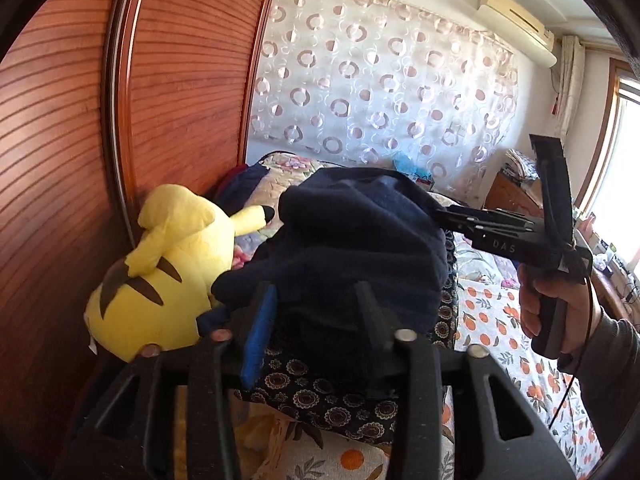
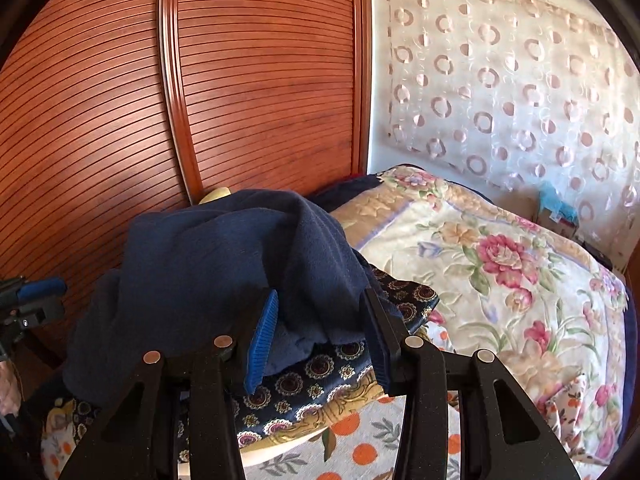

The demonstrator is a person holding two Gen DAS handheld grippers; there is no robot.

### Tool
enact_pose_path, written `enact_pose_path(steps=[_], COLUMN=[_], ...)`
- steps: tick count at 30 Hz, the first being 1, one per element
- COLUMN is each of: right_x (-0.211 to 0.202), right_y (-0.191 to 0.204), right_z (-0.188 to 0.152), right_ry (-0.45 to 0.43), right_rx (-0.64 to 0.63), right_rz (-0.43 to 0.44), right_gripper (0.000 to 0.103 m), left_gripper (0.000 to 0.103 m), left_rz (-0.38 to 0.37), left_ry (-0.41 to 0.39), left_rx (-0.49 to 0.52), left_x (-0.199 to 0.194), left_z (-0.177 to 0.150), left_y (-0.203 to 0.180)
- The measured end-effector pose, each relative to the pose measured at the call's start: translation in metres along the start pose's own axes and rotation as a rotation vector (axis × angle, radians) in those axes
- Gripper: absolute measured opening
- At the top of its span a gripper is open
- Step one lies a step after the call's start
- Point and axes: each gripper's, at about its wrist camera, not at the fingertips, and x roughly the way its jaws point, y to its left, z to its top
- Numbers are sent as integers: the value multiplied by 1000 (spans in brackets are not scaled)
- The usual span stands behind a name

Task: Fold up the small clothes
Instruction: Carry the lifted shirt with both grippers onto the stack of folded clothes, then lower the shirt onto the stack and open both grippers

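"DAS", seemingly, on the right gripper (image 1: pixel 438 210) beside navy garment (image 1: pixel 360 240).

From my station I note a bedroom. A reddish wooden wardrobe (image 2: pixel 260 80) with slatted sliding doors fills the left side. Beside it, a sheer curtain (image 1: pixel 380 80) printed with pink rings covers the white wall. An air conditioner (image 1: pixel 516 20) sits high near the ceiling. A wood-framed window (image 1: pixel 624 152) at the right admits strong daylight. A low wooden cabinet (image 1: pixel 516 196) stands beneath it. The bed carries a floral quilt (image 2: pixel 500 264).
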Motion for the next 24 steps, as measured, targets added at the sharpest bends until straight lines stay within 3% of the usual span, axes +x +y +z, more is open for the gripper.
enact_pose_path(steps=[7,15,21,24], right_x=[-11,-63,-95,-127], right_y=[0,7,6,9], right_z=[-4,-23,-33,-47], right_ry=[-17,-83,-114,-151], right_rx=[14,21,33,55], right_rz=[3,1,-23,-48], right_gripper=[44,44,44,44], left_gripper=[43,43,43,53], left_rz=[6,23,25,-1], left_ry=[-12,-40,-74,-95], left_rx=[49,142,152,181], left_x=[-3,-4,-15,-26], left_z=[8,17,30,26], left_y=[-14,-40,-52,-68])
